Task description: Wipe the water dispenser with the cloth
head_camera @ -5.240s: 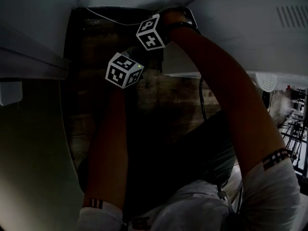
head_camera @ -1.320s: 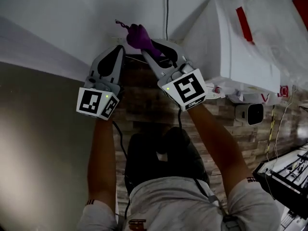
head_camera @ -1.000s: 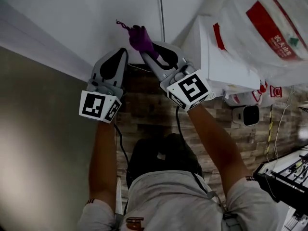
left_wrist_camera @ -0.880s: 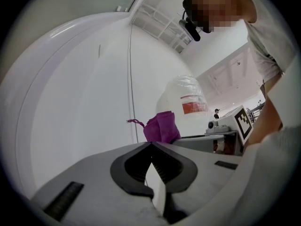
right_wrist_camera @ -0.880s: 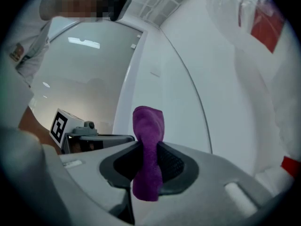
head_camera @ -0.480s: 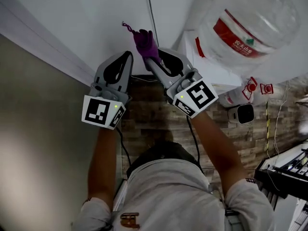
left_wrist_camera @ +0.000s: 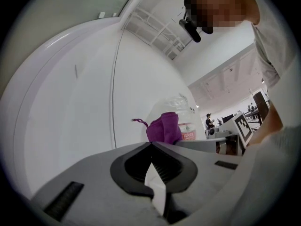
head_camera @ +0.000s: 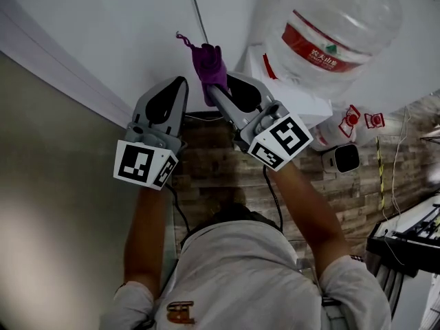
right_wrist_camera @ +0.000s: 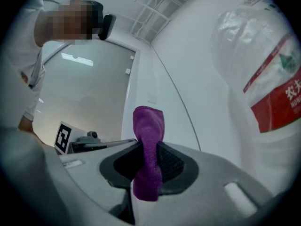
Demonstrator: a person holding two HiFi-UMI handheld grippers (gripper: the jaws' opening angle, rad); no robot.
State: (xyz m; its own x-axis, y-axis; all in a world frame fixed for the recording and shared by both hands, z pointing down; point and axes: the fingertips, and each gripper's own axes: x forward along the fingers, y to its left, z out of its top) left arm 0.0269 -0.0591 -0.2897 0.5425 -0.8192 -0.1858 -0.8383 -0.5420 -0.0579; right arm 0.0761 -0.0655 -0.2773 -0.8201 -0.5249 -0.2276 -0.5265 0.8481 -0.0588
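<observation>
Near white water dispenser [head_camera: 302,98], R gripper [head_camera: 214,91]: fingers clamped on purple fabric cloth [head_camera: 208,60]
L gripper [head_camera: 180,82]: fingers closed, nothing btwn

Both bare forearms reach up from the bottom of the head view, side by side near frame centre. The left claw [head_camera: 180,82] has its jaws pressed together with nothing between them. The right claw [head_camera: 214,91], just beside it, is clamped on a purple cloth [head_camera: 208,62].

Fuzzy matt cloth [right_wrist_camera: 148,147] — clear glossy plastic bottle [head_camera: 333,16].
</observation>
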